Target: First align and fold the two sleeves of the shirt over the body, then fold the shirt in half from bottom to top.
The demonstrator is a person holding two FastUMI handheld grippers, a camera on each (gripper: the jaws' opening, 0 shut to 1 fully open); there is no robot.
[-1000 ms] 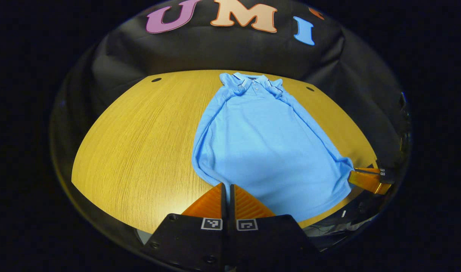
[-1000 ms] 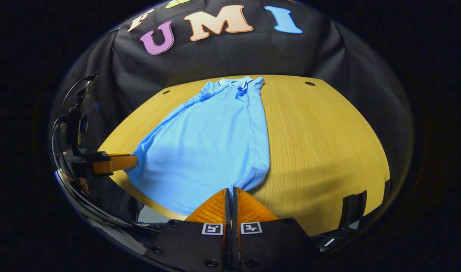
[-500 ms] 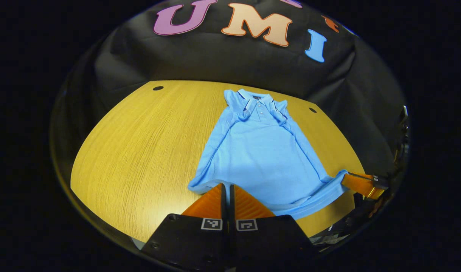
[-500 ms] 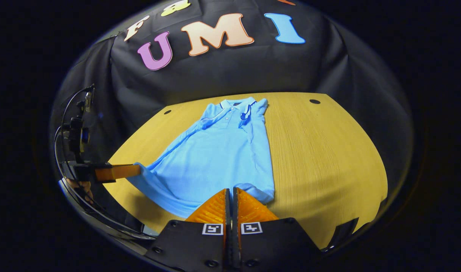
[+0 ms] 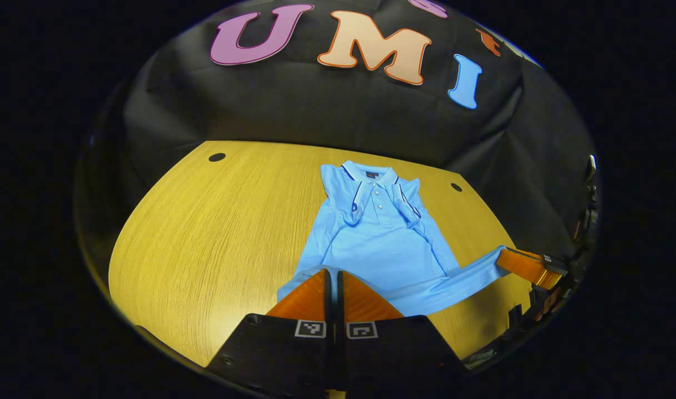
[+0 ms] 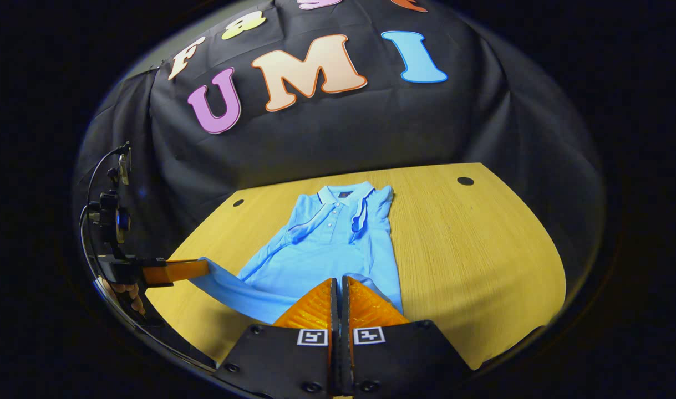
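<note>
A light blue polo shirt (image 5: 379, 241) lies on the wooden table (image 5: 215, 227), collar at the far end, both sleeves folded in over the chest. My left gripper (image 5: 331, 272) is shut on the hem's left corner, which is lifted off the table. In the right gripper view the same shirt (image 6: 326, 244) shows, with my right gripper (image 6: 338, 281) shut on the hem's right corner. The hem hangs stretched between the two grippers above the shirt's lower part. The right gripper (image 5: 507, 261) also shows far right in the left gripper view, and the left gripper (image 6: 196, 269) far left in the right gripper view.
The table (image 6: 471, 249) has small dark holes (image 5: 217, 157) near its far corners. The black cloth wall (image 6: 315, 144) stands behind it. A hand (image 6: 121, 296) holds the left gripper, with a cable rig (image 6: 107, 210) above it.
Both grippers have risen and moved toward the collar with the hem in their hold. The lower part of the shirt has left the table and the flat part showing has shortened.
</note>
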